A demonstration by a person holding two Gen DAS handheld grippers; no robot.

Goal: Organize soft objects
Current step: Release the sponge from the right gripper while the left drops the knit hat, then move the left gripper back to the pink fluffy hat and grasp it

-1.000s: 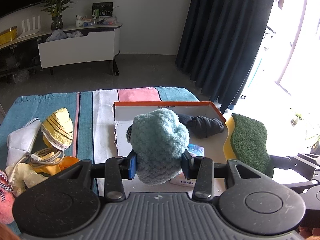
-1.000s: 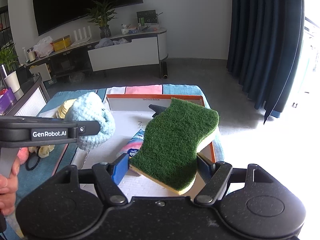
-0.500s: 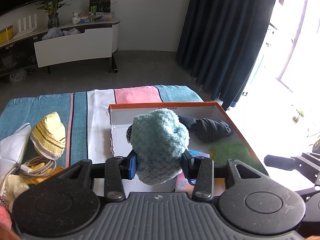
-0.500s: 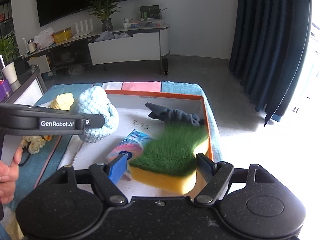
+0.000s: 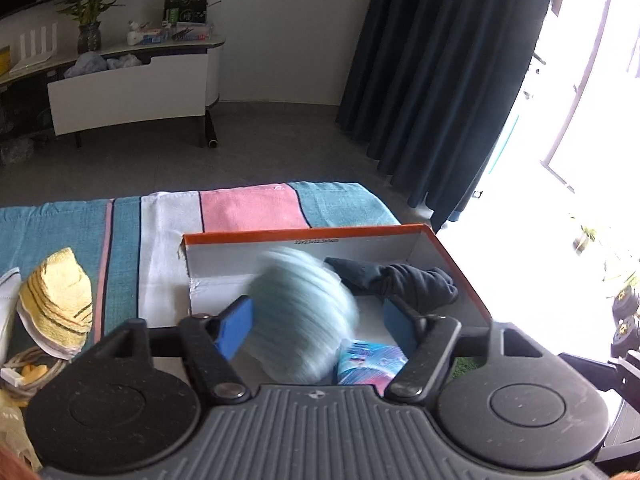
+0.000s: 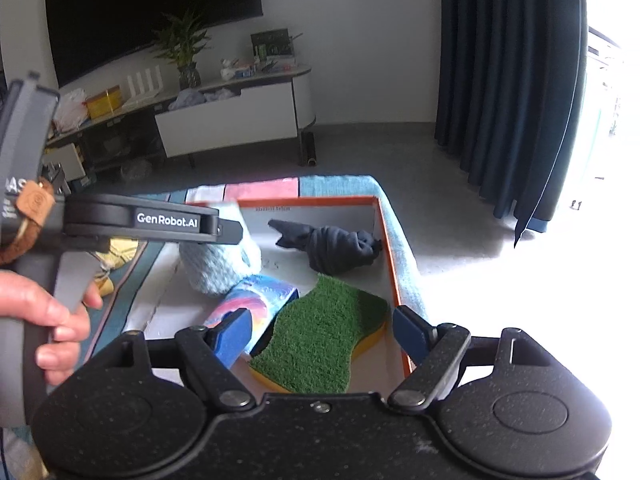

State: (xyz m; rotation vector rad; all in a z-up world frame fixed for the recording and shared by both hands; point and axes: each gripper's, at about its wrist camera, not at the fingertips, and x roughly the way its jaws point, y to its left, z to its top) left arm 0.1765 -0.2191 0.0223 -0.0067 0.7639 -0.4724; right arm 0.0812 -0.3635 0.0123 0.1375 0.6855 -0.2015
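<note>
The left tool [image 5: 316,322] has just been opening; its pads stand clear of the blurred blue knit [image 5: 300,312], which is dropping into the box [image 5: 460,264]. The right tool [image 6: 324,330] gapes empty above the sponge [image 6: 320,340]. The knit looks light, squashy and forgiving: pinch its bulk anywhere. The box also holds a dark cloth [image 6: 328,246] and a packet [image 6: 256,300]. A yellow knit [image 5: 56,300] waits on the counter [image 5: 248,208].
</note>
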